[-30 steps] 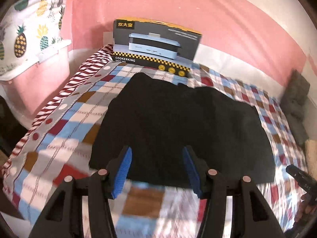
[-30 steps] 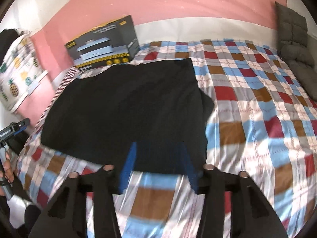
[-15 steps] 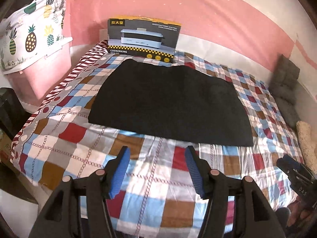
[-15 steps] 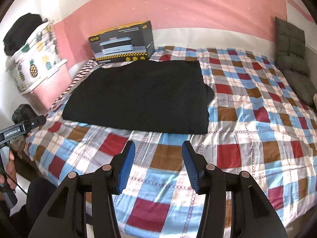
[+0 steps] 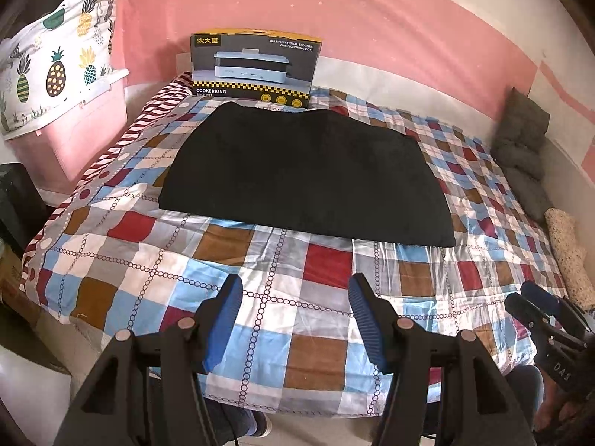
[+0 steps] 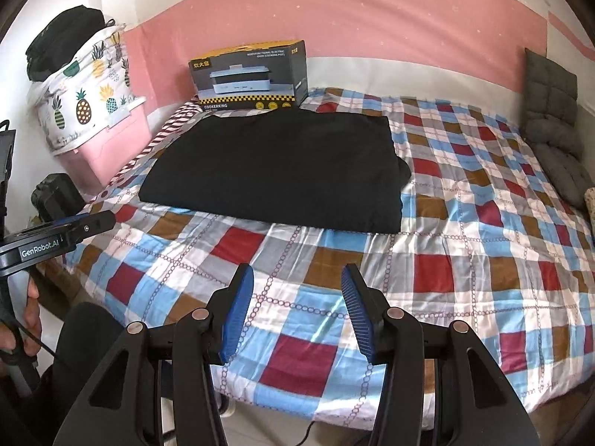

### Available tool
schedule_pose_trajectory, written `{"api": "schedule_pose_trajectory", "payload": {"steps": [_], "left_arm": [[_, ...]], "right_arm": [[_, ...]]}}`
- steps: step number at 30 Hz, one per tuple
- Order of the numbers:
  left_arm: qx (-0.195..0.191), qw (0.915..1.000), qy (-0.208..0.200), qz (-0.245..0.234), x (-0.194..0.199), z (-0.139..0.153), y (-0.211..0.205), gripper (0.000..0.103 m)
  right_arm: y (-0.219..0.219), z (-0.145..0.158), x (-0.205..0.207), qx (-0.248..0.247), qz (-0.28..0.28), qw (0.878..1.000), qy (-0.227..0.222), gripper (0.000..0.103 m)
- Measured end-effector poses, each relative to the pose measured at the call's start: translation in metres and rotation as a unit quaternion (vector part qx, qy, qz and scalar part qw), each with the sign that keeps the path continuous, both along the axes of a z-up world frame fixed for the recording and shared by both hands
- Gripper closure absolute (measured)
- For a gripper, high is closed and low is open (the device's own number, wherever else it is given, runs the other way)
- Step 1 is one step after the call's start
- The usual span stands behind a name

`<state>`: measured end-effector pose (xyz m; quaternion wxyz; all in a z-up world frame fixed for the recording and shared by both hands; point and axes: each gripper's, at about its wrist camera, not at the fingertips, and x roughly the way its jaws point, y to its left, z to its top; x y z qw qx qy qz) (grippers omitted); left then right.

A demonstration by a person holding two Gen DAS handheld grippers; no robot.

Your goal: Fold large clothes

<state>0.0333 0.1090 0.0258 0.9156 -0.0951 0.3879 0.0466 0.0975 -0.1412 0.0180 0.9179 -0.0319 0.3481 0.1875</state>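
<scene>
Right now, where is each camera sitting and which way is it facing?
Left wrist: on the left gripper, looking down across the checked bedspread at the black garment; open jaws, and the right gripper at the right edge.
Right wrist: on the right gripper, same direction; open jaws, left gripper and hand at left.
Shared: garment, bedspread, cooker box, pink wall.
</scene>
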Motion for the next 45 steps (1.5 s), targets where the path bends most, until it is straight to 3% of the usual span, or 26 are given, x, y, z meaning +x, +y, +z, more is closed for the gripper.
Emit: {"api": "schedule_pose_trajectory", "payload": {"steps": [7,23,27,35,45], "left_arm": [[0.016,0.9999,0.004,0.001,-0.003,-0.001,-0.002,0.042],[0.012,0.9999,0.009,0.000,-0.005,-0.004,-0.003,0.042],[0.039,0.9992,0.012,0.008,-0.007,-0.002,-0.006,0.042],[0.012,0.9999,0.012,0.003,-0.009,-0.003,-0.001,0.042],[0.011,0.9999,0.009,0.001,-0.011,0.000,-0.002,0.042]], "right_arm": [[0.004,0.000,-0.004,-0.005,0.001,1.000,-0.001,0.053],[0.008,0.001,-0.005,-0.009,0.008,1.000,0.000,0.053],[0.009,0.001,-0.005,-0.009,0.008,1.000,0.000,0.053],[0.010,0.001,-0.005,-0.009,0.008,1.000,0.001,0.053],[0.011,0.002,-0.006,-0.010,0.008,1.000,-0.001,0.053]]}}
